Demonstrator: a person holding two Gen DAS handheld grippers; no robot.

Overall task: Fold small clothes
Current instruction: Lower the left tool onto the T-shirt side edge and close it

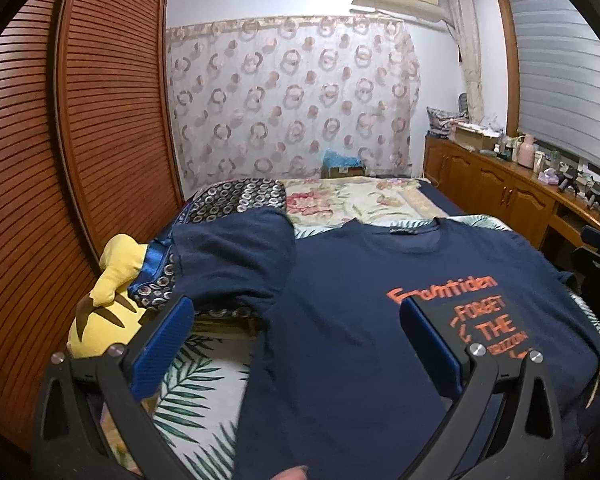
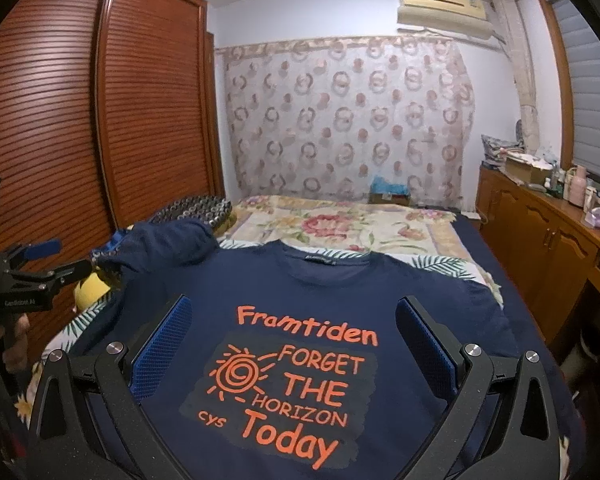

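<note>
Lying flat on bed (image 2: 480, 236), navy T-shirt (image 2: 300, 300) beneath both spread tools

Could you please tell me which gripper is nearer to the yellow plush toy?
Left. The left gripper hovers open just right of the yellow plush toy; the right gripper hangs open over the shirt's print, farther right.

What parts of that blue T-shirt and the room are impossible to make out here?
- T-shirt hem: cut off by the bottom edge in both views.
- Its print: partly covered by a finger of the left gripper in the left wrist view.
- Collar label: too small to read.
- Yellow plush toy: mostly hidden behind bedding.
</note>
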